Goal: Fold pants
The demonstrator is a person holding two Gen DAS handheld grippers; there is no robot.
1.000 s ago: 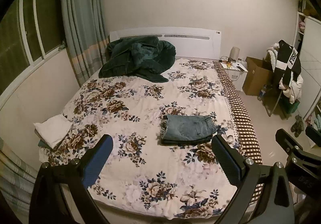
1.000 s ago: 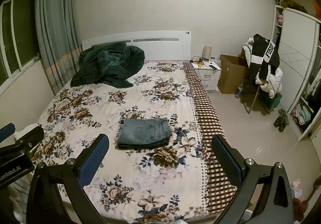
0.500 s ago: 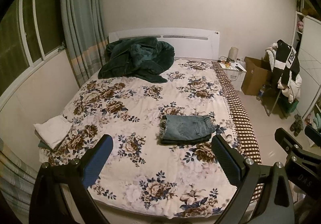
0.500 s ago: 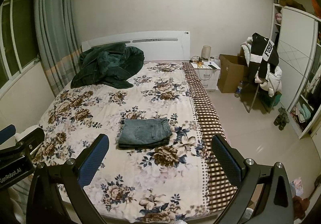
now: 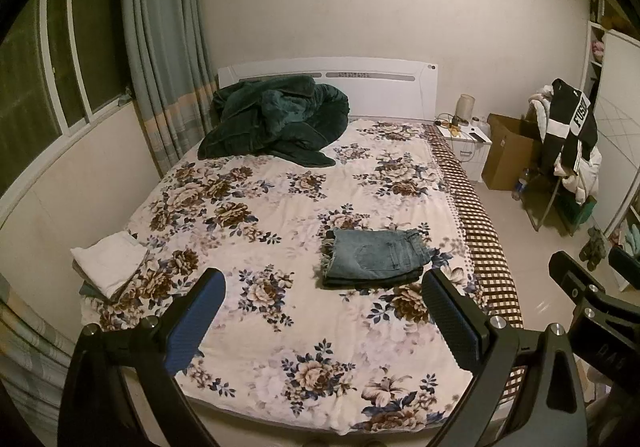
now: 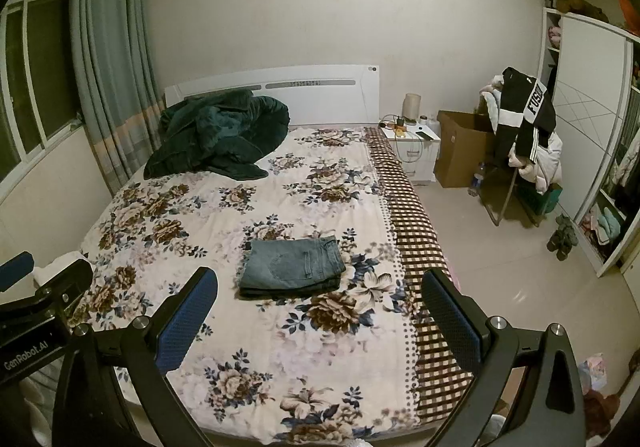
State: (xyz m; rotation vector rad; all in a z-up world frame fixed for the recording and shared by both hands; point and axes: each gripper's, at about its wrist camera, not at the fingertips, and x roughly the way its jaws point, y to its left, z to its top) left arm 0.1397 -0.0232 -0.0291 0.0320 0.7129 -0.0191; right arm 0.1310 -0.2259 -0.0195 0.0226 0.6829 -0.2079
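Floral bedding covers the bed (image 5: 280,347), and on its right half, toward the foot, lie the denim pants (image 5: 374,257), already folded into a compact rectangle of several layers, with the frayed hem edge to the left and the waistband side to the right. In the right wrist view the same pants (image 6: 291,267) sit just inside the brown checked border of the cover.

Both grippers hang above the foot of the bed, well apart from the pants. The left gripper (image 5: 324,321) has its jaws spread wide and holds nothing; the right gripper (image 6: 318,317) is equally wide and empty.

The fold looks finished, so the main risk, as I judge it, is disturbing it: a jaw dragged across the top layer could slide the stack askew, and the soft, slightly rumpled cover could let the bundle slump if pressed. Pinching only the top layer would peel the fold open.

Outward, a dark green blanket (image 5: 276,123) is heaped at the headboard and a white folded cloth (image 5: 108,261) lies at the bed's left edge.

Compared with a second ago, both views sit slightly farther back, with the pants unmoved and the jaws just as wide.
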